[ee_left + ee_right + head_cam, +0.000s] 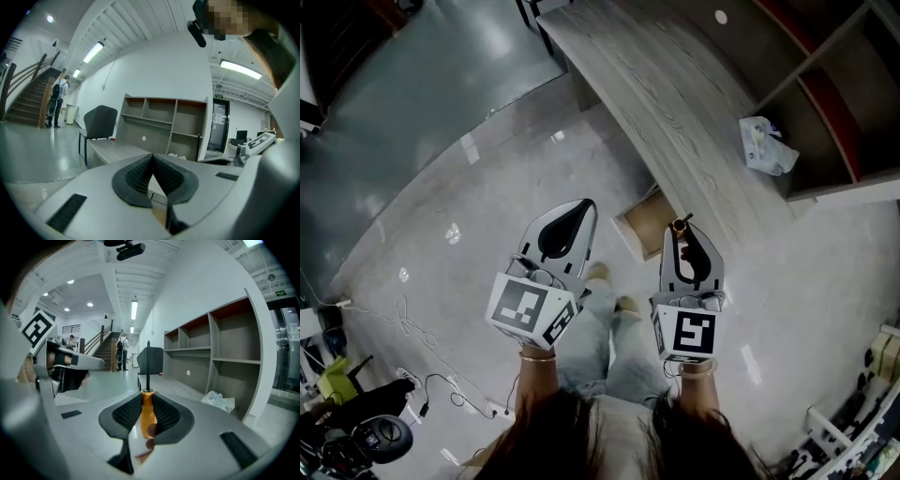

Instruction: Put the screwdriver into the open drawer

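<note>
Gripped screwdriver (147,414) by orange handle in right tongs (147,399); held left tongs (152,158) pinched together, empty; faced drawer (645,231) just beyond right tongs, under desk (675,112).

The screwdriver (148,416) has an orange handle and a black rod. The left gripper (579,208) and right gripper (682,228) are pale grey with black pads (122,416) and black-and-white square marks. The worktop (675,122) is grey with wood stripes; the floor (441,187) is shiny grey.

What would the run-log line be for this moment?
right gripper: shut on screwdriver | left gripper: shut, empty | drawer: open under desk | screwdriver not yet in drawer
</note>
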Available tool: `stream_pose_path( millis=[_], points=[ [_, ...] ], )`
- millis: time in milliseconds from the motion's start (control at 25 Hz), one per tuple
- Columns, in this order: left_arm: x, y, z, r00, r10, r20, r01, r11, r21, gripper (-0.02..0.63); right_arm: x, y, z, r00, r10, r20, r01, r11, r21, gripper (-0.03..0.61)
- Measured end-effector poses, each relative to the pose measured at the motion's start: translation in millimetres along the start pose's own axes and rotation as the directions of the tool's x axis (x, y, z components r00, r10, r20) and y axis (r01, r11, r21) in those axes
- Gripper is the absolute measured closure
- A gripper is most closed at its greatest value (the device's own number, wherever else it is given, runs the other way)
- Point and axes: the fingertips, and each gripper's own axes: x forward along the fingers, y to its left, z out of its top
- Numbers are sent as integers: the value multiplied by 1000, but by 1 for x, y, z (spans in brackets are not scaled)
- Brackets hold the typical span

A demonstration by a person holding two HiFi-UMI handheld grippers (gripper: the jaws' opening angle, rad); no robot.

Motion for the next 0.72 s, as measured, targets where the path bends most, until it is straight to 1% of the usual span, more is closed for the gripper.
stream_pose_path(
  millis=[240, 400, 560, 720],
  points=[
    [9, 20, -24, 1000, 6, -25, -7, 999, -39, 598, 16, 8, -30, 999, 4, -51, -5, 1000, -6, 491],
    [14, 30, -37, 999, 8, -40, -10, 999, -49, 598, 22, 12, -53, 995, -4, -98, 4, 1000, -2, 491],
    [21, 37, -54, 998, 3, -59, -6, 998, -57, 598, 31, 15, -75, 992, 0, -124, 0, 1000, 5, 491],
    [27, 41, -74, 997, -3, -79, -2, 998, -68, 598, 41, 18, -100, 987, 9, -161, -11, 1000, -11, 491]
  ],
)
